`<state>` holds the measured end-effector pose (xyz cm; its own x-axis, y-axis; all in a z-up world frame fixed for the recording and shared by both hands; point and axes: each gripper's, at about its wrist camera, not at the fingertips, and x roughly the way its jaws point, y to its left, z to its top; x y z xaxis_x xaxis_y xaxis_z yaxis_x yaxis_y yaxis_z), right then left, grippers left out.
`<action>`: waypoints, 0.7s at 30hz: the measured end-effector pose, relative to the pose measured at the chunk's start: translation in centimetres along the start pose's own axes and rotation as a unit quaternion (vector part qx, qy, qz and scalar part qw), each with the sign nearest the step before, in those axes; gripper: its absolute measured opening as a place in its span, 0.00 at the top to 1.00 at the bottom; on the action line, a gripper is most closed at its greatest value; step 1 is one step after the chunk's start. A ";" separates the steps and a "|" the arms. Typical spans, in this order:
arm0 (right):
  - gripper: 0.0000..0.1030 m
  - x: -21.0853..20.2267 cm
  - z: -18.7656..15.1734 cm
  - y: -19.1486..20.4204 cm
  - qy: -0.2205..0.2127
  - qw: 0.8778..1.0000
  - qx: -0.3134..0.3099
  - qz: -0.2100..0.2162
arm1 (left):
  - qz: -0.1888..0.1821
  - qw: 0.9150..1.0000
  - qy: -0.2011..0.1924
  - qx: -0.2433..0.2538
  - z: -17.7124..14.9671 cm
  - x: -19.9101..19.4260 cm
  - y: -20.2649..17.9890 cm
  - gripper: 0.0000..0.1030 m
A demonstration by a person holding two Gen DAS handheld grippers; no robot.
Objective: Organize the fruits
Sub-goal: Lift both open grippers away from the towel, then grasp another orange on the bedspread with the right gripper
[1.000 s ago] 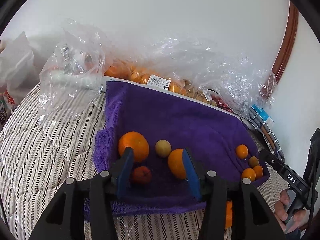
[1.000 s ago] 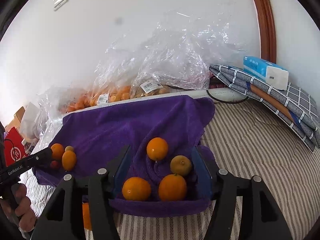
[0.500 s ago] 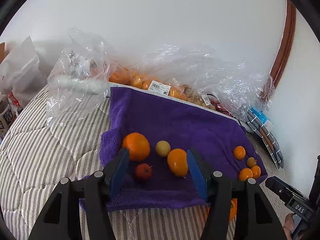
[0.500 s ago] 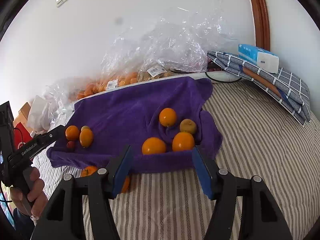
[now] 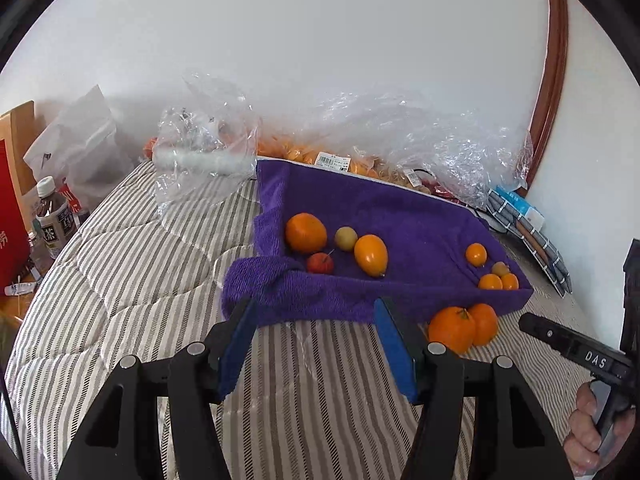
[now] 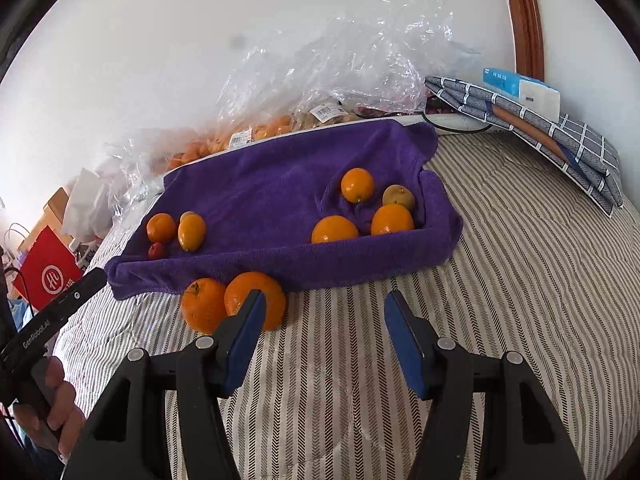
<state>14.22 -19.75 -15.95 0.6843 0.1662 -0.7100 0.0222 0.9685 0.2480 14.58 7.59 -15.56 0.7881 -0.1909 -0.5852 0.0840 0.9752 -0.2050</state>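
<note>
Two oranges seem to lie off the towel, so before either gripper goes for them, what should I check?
1. Left gripper open, empty: ok.
2. Right gripper open, empty: ok.
3. All fruit on the purple towel: not ok; two oranges lie on the striped bedding.
4. Right gripper lined up on them: not ok; they sit behind its left finger.
5. Free space on the towel: ok.
6. Oranges steady: cannot tell.

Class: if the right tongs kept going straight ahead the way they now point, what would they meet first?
Probably the near folded edge of the purple towel. The right tongs are open and empty, with only striped bedding before it; the two oranges sit left of that line.
</note>
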 end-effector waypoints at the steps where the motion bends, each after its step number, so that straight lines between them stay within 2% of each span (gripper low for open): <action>1: 0.41 0.0 0.0 0.0 0.001 1.000 0.002 0.002 | 0.003 1.000 0.006 0.001 -0.1 0.0 0.0 0.43; 11: 0.41 0.3 -0.8 0.6 0.008 1.000 0.000 0.010 | 0.028 0.998 0.036 -0.036 -0.4 1.1 1.9 0.43; 17: 0.41 1.3 -1.1 1.1 0.021 1.000 -0.016 0.005 | 0.022 0.997 0.041 -0.053 -0.4 1.2 2.5 0.43; 21: 0.41 1.7 -0.6 1.5 0.022 0.999 -0.017 0.034 | 0.015 0.996 0.052 -0.074 -0.4 1.6 3.2 0.43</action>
<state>14.97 -17.89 -17.14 0.6503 0.2389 -0.7211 -0.0490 0.9605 0.2740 15.91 10.37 -17.47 0.7205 -0.1794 -0.6699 -0.0359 0.9550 -0.2944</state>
